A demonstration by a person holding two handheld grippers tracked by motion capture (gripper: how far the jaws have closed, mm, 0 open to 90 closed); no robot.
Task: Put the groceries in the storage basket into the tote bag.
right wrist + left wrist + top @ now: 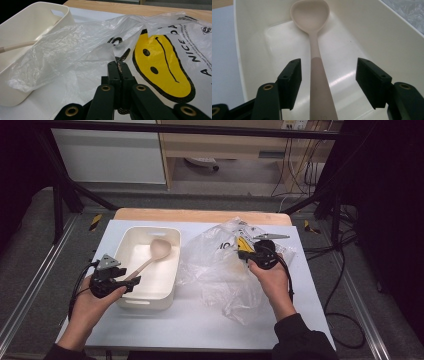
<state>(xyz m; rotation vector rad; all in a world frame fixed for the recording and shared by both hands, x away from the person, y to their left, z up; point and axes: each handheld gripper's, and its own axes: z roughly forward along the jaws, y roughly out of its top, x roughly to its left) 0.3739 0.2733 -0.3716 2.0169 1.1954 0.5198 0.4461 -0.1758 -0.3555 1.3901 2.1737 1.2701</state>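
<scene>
Right tongs (121, 68) pinch a bag (160, 45) reading "NICE"; left tongs (329, 82) spread around a spoon (317, 65).

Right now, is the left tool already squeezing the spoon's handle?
No: the left tool straddles the beige plastic spoon, gaps showing on both sides.

A pale pinkish-beige spoon (315, 50) is lying in a cream-white bin (131, 241), beside a clear plastic bag (75, 42) showing a yellow smiley face with black dotted outline and black lettering, on a white-topped desk (200, 325).
</scene>
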